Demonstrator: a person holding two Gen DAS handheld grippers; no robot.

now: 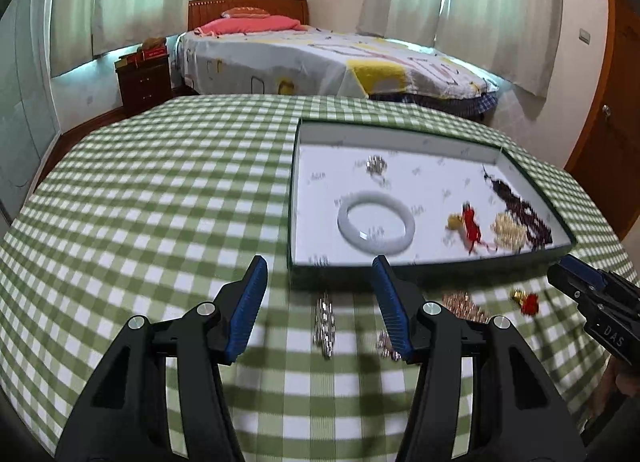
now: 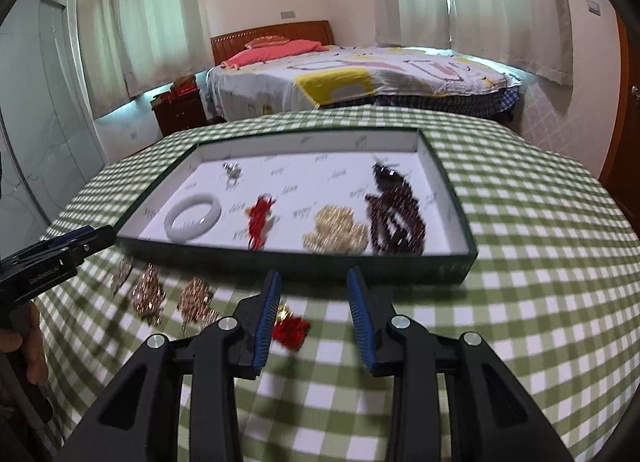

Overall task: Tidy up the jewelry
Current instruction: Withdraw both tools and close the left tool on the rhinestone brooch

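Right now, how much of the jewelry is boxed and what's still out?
Done: the white bangle, a red charm, gold beads, dark red beads and a small silver piece lie in the tray. In hand: nothing; the left gripper and right gripper are open. Left: the red-gold charm, rose-gold pieces and silver chain on the tablecloth.

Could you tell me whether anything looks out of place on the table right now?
Yes. Several pieces lie on the checked cloth in front of the tray rather than in it: a red ornament, rose-gold pieces and a silver chain. The bangle and dark beads are inside.
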